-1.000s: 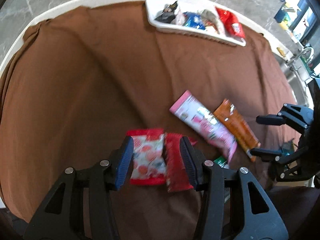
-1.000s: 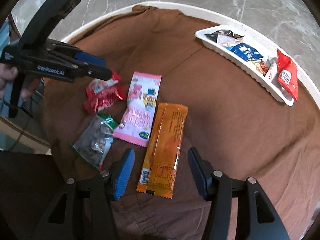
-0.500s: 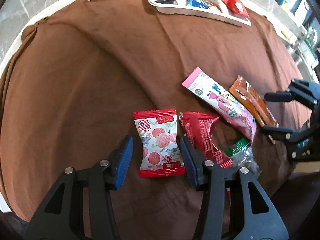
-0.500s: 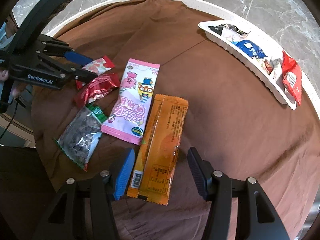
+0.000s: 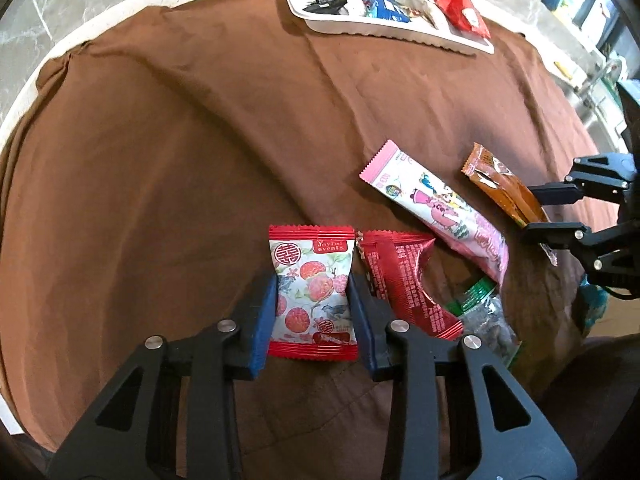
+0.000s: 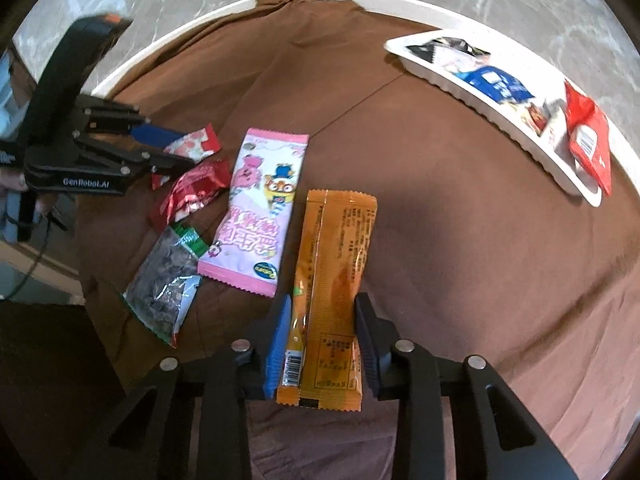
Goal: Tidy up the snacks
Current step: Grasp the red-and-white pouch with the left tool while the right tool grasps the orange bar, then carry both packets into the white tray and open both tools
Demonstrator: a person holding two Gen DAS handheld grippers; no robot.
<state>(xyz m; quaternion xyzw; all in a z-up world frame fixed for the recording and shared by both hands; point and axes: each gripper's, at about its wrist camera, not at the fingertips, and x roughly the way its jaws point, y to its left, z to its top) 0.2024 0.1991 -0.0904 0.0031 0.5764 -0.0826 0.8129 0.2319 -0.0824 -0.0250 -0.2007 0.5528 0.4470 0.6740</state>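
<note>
A red-edged white candy packet with a fruit print (image 5: pixel 312 276) lies flat on the brown cloth. My left gripper (image 5: pixel 314 300) is closing on it, the blue pads touching its two long sides. My right gripper (image 6: pixel 320 328) is closing on the near end of a long orange snack packet (image 6: pixel 336 248), with its pads against both edges. Across the cloth, the right wrist view shows the left gripper (image 6: pixel 176 148) over the fruit-print packet. A white tray (image 5: pixel 400 30) holding several snacks sits at the far edge of the table.
Between the two held packets lie a crumpled red foil packet (image 5: pixel 400 280), a long pink cartoon packet (image 6: pixel 260 208) and a clear green-topped bag of dark pieces (image 6: pixel 164 280). The brown cloth (image 5: pixel 180 160) drapes over a round white table on marble flooring.
Both grippers have narrowed from wide open onto their packets. The left one slid from straddling two packets to just the fruit-print one. The right one moved further over the orange packet's end.
</note>
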